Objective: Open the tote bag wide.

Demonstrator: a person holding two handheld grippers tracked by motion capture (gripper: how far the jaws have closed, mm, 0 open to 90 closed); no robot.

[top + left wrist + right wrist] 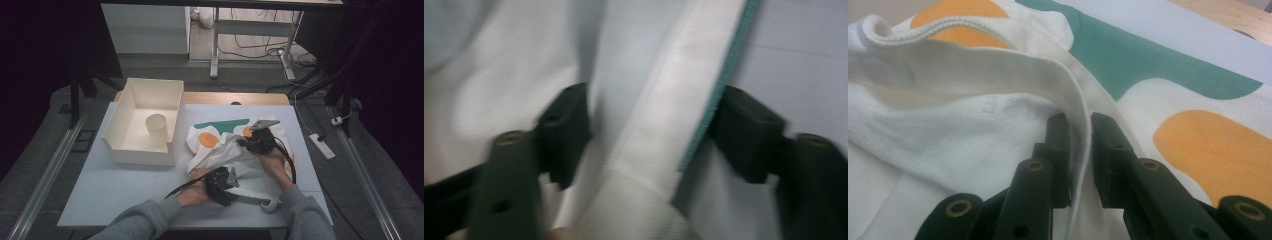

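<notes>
- On the pale table mat, just right of the white open box with the paper cup standing in it, lies the task's likely thing: a white tote bag printed with orange and green shapes, rumpled and partly opened.
- Your right gripper sits at the bag's far side and is pinched shut on the stitched rim of the bag's mouth; the hem runs up between the two jaws, so the hold looks sound.
- Your left gripper is at the near edge of the bag with its jaws spread wide. The white strap with its teal edge runs between them, touching neither pad as far as the blur allows.
- Judging from this, the step in hand is taking the strap. Centre it between the pads before you close, and catch the full width, not only the teal edge.
- Keep the right hold steady and level while you do so; pulling on the rim would drag the strap out of line.
- Close slowly, since loose cloth beside the left jaw could get caught in too.
</notes>
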